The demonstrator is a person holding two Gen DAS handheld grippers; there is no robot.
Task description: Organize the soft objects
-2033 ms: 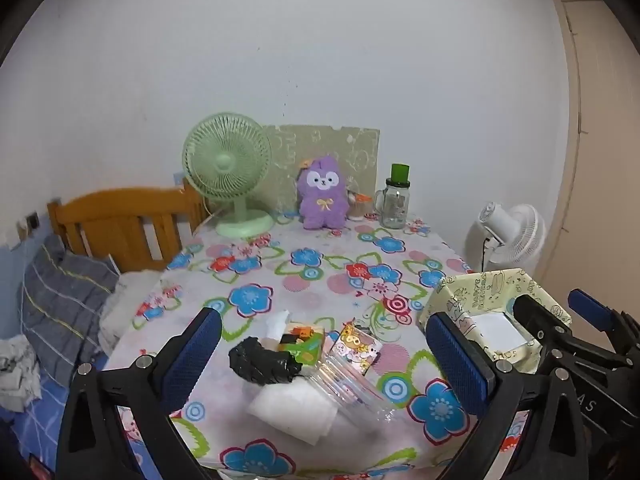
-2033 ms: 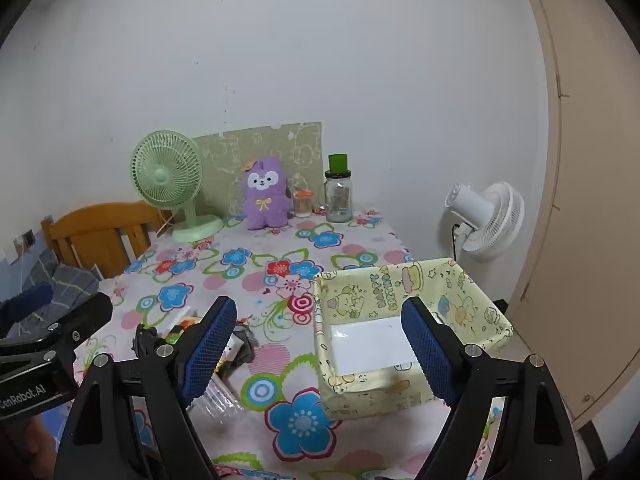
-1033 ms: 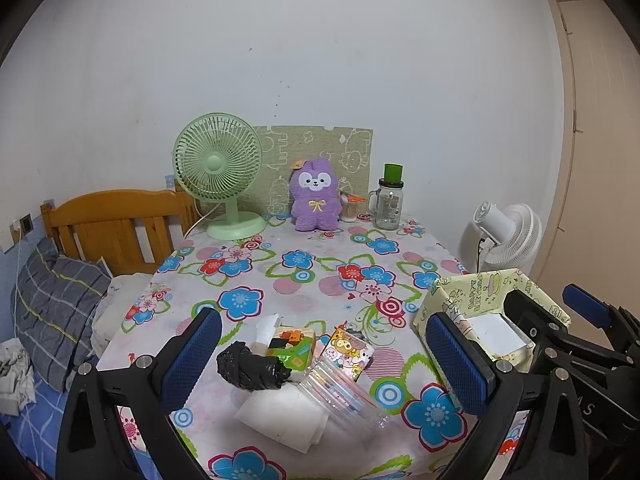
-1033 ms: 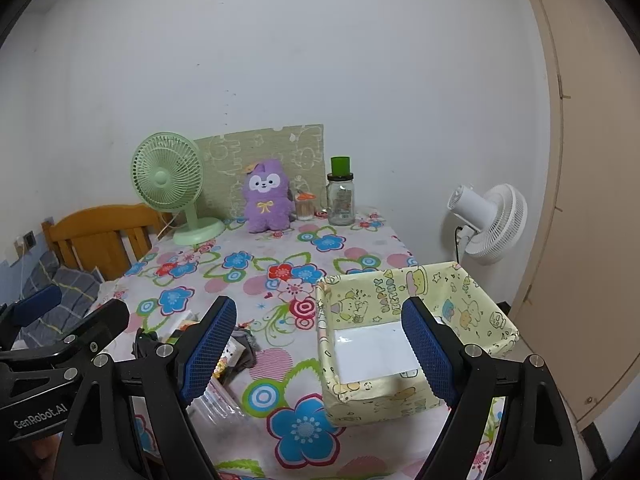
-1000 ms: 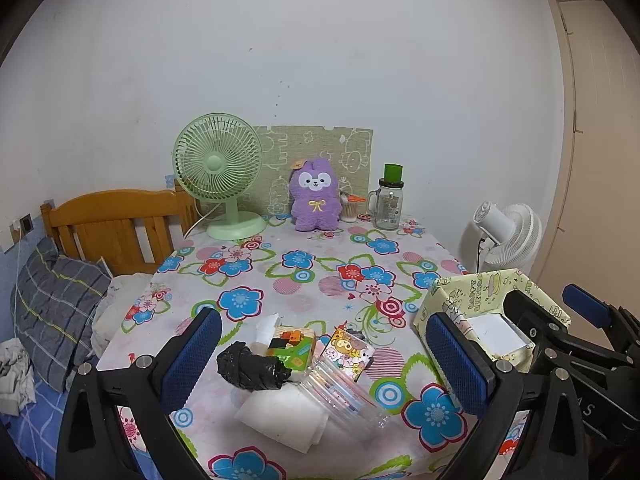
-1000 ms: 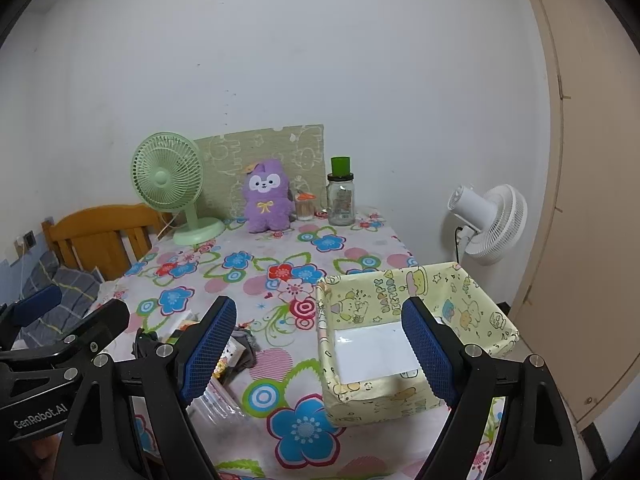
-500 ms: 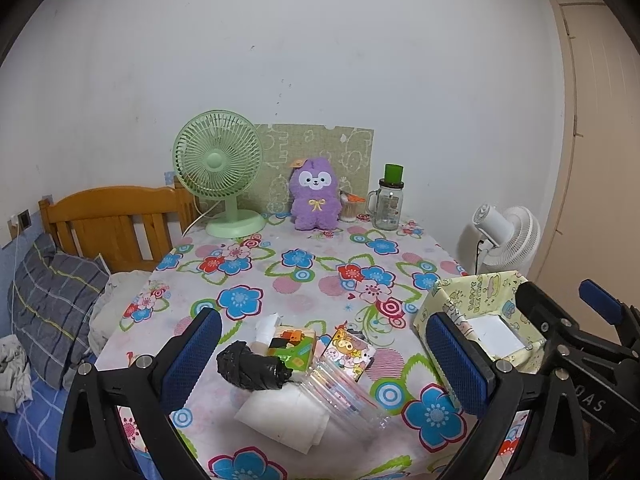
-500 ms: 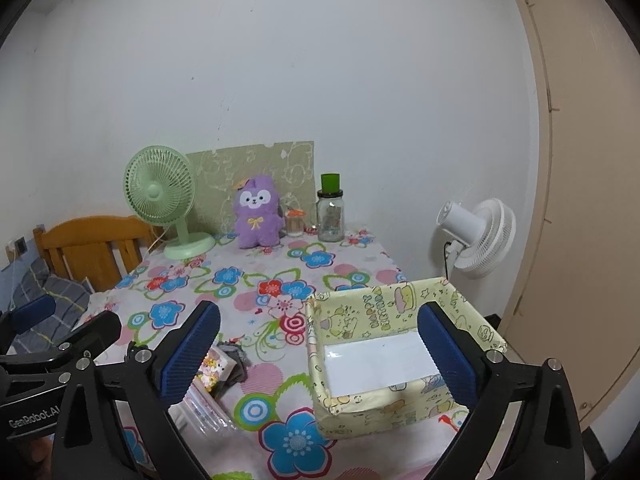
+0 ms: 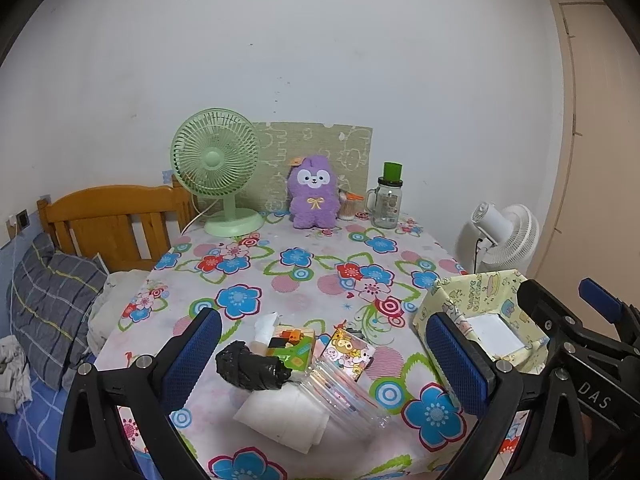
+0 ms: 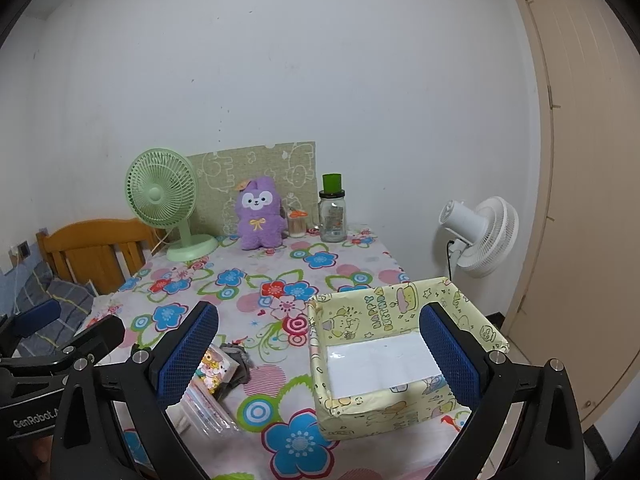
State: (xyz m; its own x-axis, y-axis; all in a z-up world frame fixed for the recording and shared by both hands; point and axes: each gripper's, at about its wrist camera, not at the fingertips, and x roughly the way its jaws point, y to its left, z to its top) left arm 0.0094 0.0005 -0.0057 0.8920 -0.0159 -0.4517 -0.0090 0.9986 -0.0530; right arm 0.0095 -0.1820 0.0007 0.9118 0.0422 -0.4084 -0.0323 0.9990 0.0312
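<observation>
A pile of small items lies near the table's front edge: a black crumpled bag (image 9: 250,368), a white folded cloth (image 9: 286,414), a green and orange packet (image 9: 294,346), a cartoon tissue packet (image 9: 350,354) and a clear plastic pack (image 9: 346,400). A yellow cartoon-print box (image 10: 394,346) with a white bottom stands at the front right; it also shows in the left wrist view (image 9: 486,316). My left gripper (image 9: 320,360) is open and empty above the pile. My right gripper (image 10: 316,354) is open and empty, above the box's left wall.
A purple plush toy (image 9: 314,192), a green desk fan (image 9: 218,170), a glass jar with a green lid (image 9: 388,198) and a patterned board stand at the table's far edge. A wooden bed frame (image 9: 108,224) is on the left, a white floor fan (image 9: 500,236) and a door on the right.
Both grippers have pulled back and risen slightly, so the table looks a little farther. The right gripper's fingers stand wider apart than one second ago. Nothing on the table moved.
</observation>
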